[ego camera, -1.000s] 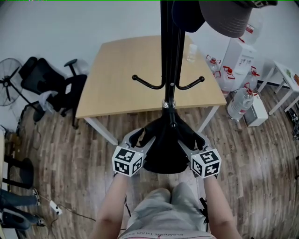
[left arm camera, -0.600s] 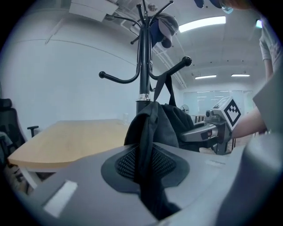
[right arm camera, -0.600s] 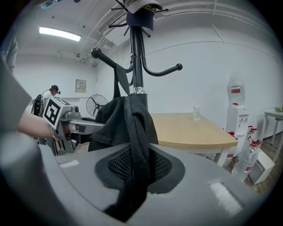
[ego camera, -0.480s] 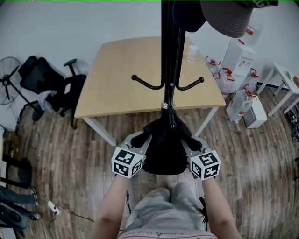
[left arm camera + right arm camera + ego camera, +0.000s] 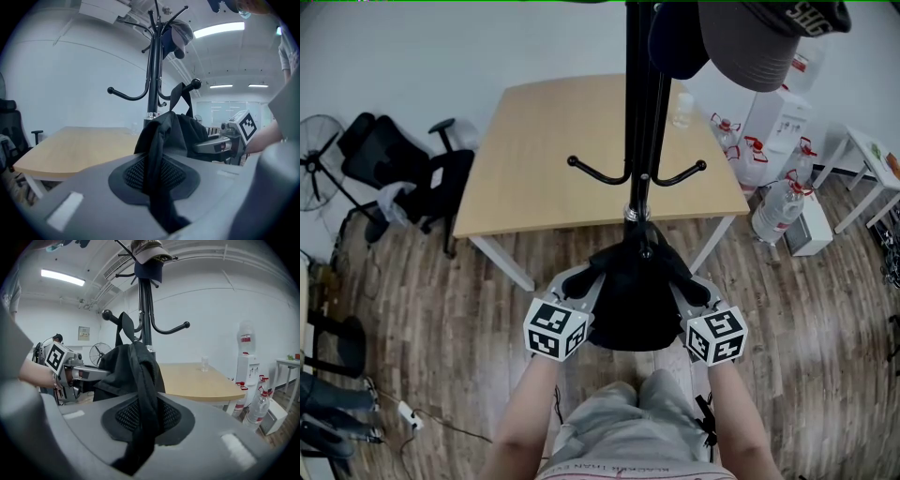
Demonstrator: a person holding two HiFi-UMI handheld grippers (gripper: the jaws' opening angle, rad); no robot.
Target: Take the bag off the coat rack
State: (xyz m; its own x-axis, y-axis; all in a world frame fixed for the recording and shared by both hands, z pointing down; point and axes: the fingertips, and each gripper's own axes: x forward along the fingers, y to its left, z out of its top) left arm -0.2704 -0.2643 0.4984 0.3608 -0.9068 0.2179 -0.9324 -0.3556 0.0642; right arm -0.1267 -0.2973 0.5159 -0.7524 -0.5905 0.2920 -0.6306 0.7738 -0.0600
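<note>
A black bag [image 5: 633,300] hangs low on the black coat rack [image 5: 636,112], its strap [image 5: 180,96] looped over a knobbed hook [image 5: 194,84]. My left gripper [image 5: 579,286] pinches the bag's left side and my right gripper [image 5: 692,289] its right side. Both pairs of jaws have just been closing, with bag fabric between them. In the left gripper view, a black fold [image 5: 157,154] is clamped in the left gripper [image 5: 157,174]. The right gripper view shows the same on the right gripper [image 5: 145,416], with bag cloth [image 5: 140,376] squeezed between the pads.
Behind the rack stands a wooden table [image 5: 562,141] with a clear cup [image 5: 682,105]. A grey cap [image 5: 759,42] hangs on the rack's top. Water jugs [image 5: 778,211] and a dispenser [image 5: 787,103] stand at right; an office chair [image 5: 394,169] and a fan [image 5: 319,159] at left.
Both grippers' jaws closed from wide apart onto the bag's sides. Both hands and the bag have risen slightly along the pole.
</note>
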